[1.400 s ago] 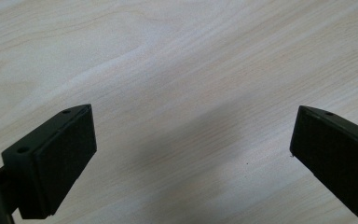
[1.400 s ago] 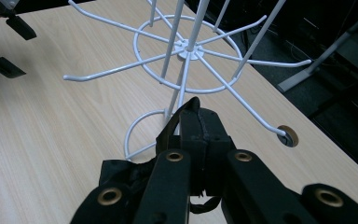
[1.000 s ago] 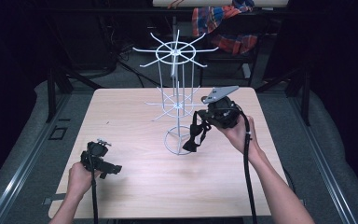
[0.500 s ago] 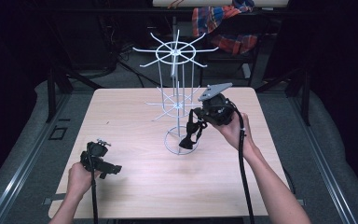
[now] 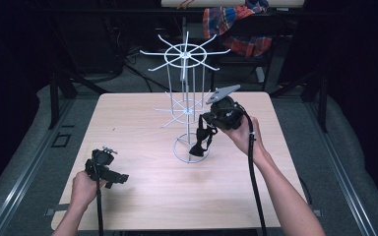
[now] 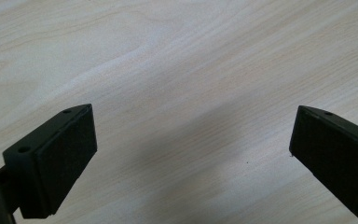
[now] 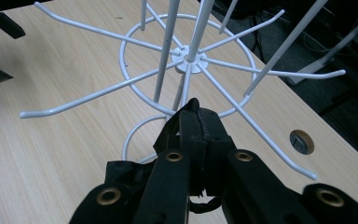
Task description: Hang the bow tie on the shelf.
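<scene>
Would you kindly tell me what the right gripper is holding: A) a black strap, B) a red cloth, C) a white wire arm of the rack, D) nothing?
A: the right gripper has its jaws shut on a black strap, which hangs beside the white wire rack.

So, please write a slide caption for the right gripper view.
Right gripper shut on a black strap, close to the white wire rack.

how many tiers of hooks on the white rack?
2. The top tier rings the head of the rack; the lower tier sits mid-pole, beside the right gripper, which clamps a black strap.
</scene>
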`<state>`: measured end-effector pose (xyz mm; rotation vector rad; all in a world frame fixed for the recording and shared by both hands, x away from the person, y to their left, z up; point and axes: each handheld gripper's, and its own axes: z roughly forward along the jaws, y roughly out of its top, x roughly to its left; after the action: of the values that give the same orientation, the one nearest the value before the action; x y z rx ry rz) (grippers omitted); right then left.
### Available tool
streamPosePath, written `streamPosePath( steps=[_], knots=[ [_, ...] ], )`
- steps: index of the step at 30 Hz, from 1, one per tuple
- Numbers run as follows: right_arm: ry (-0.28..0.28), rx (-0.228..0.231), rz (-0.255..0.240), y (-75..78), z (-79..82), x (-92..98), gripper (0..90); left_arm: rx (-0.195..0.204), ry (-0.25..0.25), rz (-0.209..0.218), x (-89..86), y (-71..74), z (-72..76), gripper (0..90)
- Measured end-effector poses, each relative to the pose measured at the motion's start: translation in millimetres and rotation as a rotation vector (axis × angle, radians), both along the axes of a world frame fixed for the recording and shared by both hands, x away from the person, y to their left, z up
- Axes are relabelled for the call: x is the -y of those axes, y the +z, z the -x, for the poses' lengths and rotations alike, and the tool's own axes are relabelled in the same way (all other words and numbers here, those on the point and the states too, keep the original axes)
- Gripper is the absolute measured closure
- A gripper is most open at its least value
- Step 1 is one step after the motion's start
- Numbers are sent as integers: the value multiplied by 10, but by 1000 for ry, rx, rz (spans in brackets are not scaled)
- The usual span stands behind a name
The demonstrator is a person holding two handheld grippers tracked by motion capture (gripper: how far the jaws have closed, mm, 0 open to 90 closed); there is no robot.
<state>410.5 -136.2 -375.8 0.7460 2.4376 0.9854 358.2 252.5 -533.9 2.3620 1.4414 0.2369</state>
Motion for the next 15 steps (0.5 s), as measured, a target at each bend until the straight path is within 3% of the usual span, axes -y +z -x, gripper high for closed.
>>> streamPosePath(
  steps=[15],
  knots=[
    [-3,-22,-14,9,-3,24,879,-7,-12,1,23,-3,-5,9]
  ],
)
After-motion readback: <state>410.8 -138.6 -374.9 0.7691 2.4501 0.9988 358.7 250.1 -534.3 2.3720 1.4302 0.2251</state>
